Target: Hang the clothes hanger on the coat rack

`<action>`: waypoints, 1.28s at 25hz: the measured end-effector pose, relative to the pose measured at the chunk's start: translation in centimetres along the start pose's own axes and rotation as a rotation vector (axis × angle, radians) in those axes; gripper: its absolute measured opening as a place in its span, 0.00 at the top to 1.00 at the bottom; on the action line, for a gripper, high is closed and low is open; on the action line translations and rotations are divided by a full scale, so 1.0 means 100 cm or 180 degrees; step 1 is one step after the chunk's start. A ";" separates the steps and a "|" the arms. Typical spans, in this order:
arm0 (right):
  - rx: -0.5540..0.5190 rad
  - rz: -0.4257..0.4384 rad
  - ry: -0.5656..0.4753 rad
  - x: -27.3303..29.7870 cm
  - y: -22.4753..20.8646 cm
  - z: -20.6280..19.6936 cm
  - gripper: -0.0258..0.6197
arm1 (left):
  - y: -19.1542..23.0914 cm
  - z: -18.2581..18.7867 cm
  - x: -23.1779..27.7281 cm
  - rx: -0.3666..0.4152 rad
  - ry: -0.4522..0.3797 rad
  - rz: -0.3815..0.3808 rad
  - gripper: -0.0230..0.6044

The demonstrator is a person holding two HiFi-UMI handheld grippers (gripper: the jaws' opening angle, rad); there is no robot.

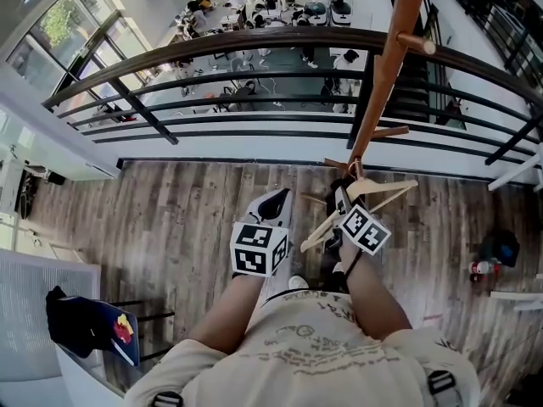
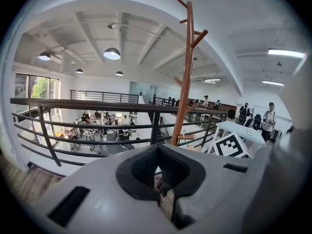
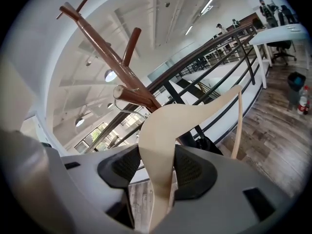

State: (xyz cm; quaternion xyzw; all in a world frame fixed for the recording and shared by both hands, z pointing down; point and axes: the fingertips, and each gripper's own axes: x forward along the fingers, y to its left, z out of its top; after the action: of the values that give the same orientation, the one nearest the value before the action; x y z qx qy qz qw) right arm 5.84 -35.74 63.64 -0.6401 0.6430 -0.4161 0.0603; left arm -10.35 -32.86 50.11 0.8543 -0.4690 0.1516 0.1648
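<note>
A tall brown wooden coat rack [image 1: 393, 51] with angled pegs stands by the railing. My right gripper [image 1: 341, 203] is shut on a pale wooden clothes hanger [image 1: 366, 195] and holds it just in front of the rack's pole. In the right gripper view the hanger [image 3: 163, 130] is clamped between the black pads, and its wire hook [image 3: 123, 111] sits just under a low peg [image 3: 130, 95] of the rack [image 3: 102, 40]. I cannot tell if hook and peg touch. My left gripper [image 1: 276, 202] hangs beside it, shut and empty [image 2: 158, 172], facing the rack [image 2: 185, 72].
A black metal railing [image 1: 254, 108] runs across ahead, with a lower floor of desks and people beyond it. A bottle [image 1: 482, 268] and a dark bin [image 1: 502, 246] stand on the wood floor at right. A chair with a dark bag [image 1: 85, 325] is at lower left.
</note>
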 end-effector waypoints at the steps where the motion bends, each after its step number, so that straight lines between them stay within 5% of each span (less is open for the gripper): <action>1: 0.0009 -0.0009 0.0007 0.003 -0.001 0.000 0.63 | 0.001 0.001 0.000 0.0003 -0.0002 0.0005 0.97; 15: 0.0133 -0.0133 0.0051 0.029 -0.019 -0.003 0.63 | 0.006 0.007 0.015 0.0053 0.0028 -0.0002 0.97; 32: 0.0346 0.0106 0.0064 0.038 -0.018 -0.012 0.63 | 0.006 0.006 0.015 0.0078 0.0056 -0.0003 0.97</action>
State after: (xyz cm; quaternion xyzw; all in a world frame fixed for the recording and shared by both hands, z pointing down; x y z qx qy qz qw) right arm 5.85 -38.21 67.19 -0.6209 0.6306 -0.4558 0.0954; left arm -9.99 -34.52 50.30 0.8552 -0.4652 0.1648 0.1585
